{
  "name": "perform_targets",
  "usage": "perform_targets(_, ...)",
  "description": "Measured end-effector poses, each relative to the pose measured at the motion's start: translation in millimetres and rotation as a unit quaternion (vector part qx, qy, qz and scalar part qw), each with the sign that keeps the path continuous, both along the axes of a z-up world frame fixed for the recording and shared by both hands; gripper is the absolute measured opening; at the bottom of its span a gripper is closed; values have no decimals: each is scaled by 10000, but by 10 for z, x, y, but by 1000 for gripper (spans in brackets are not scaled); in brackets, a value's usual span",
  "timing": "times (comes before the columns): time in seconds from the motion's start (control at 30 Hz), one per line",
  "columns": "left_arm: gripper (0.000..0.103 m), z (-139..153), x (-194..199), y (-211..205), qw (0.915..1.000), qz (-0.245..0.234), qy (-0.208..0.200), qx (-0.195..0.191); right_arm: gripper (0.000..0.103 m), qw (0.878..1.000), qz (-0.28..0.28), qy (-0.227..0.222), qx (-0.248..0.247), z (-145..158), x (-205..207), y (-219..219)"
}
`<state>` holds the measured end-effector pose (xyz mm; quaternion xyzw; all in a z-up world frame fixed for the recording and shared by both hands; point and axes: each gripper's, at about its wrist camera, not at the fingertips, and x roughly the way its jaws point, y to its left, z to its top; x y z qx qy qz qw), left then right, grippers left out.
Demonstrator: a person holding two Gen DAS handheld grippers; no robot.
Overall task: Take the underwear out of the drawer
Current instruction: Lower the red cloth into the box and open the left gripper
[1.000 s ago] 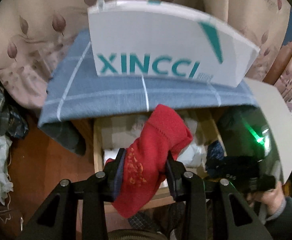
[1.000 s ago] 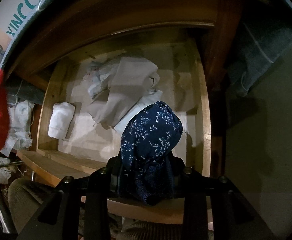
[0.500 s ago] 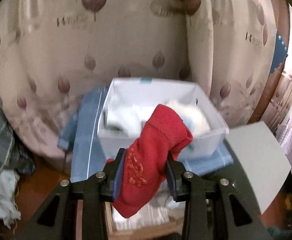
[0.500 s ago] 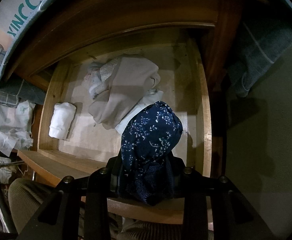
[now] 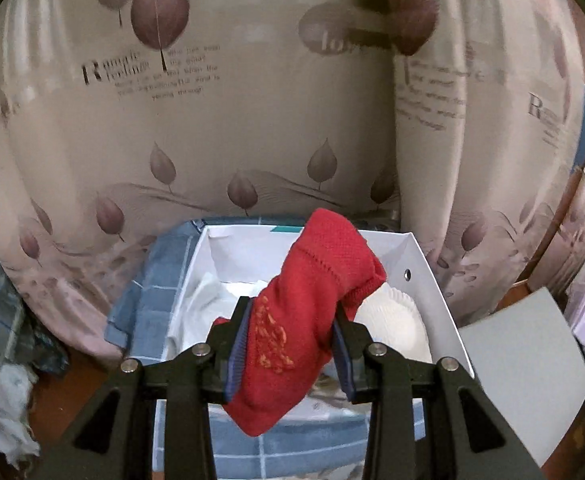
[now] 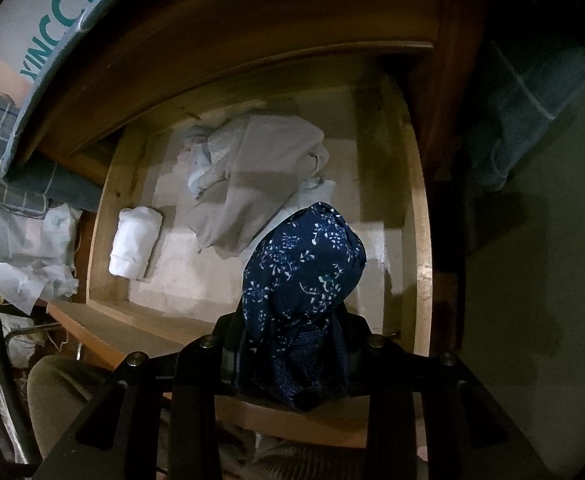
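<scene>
My left gripper [image 5: 290, 342] is shut on a red knitted garment [image 5: 312, 304] with an orange pattern. It hangs above the near edge of a white box [image 5: 428, 280] that holds white folded cloth. In the right wrist view my right gripper [image 6: 292, 354] is shut on a navy floral piece of underwear [image 6: 304, 264], held over the open wooden drawer [image 6: 418, 240]. Inside the drawer lie a beige garment [image 6: 260, 184] and a rolled white cloth [image 6: 134, 242].
The white box stands on a blue checked cloth [image 5: 160, 280] in front of a leaf-printed curtain [image 5: 252, 120]. A grey board [image 5: 528, 364] leans at the right. Crumpled cloth [image 6: 20, 252] lies left of the drawer. The box's printed side [image 6: 48, 24] shows above the drawer.
My left gripper has risen with the red garment from drawer level to above the white box, whose inside now shows. The right gripper and the navy underwear have stayed still.
</scene>
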<state>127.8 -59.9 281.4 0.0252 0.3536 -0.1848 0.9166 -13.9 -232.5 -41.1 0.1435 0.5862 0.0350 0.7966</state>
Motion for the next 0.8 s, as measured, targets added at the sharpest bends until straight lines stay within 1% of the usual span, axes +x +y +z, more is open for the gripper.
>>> perform_targets(0.07,37,-69,96,-50,10000,23,82,-31,31,10000,31,17,24,-8,6,13)
perform_targets(0.17,37,-199,217,-176,9998,19,151,109,31,9999,42,28,93,-26,19,17)
perform_targets(0.4,37,-597,447,-428,9979,-77,550,338,31,9994,53,54,343,-61,30,8)
perform_targets(0.5,38,-774,521,-465,9962,-60,778,392,31,9991,69,64,406,-71,34,12)
perform_targets(0.6,39,-907,561,-426,9954,36,878,393,31,9989,77,68,462,-76,40,17)
perform_targets(0.73,42,-966,603,-384,9950,118,954,267,31,9987,96,65,499,-78,43,35)
perform_targets(0.77,47,-967,602,-378,9949,130,966,255,31,9987,97,74,500,-82,44,35)
perform_targets(0.8,49,-967,595,-376,9949,141,965,250,31,9987,94,80,497,-84,46,39)
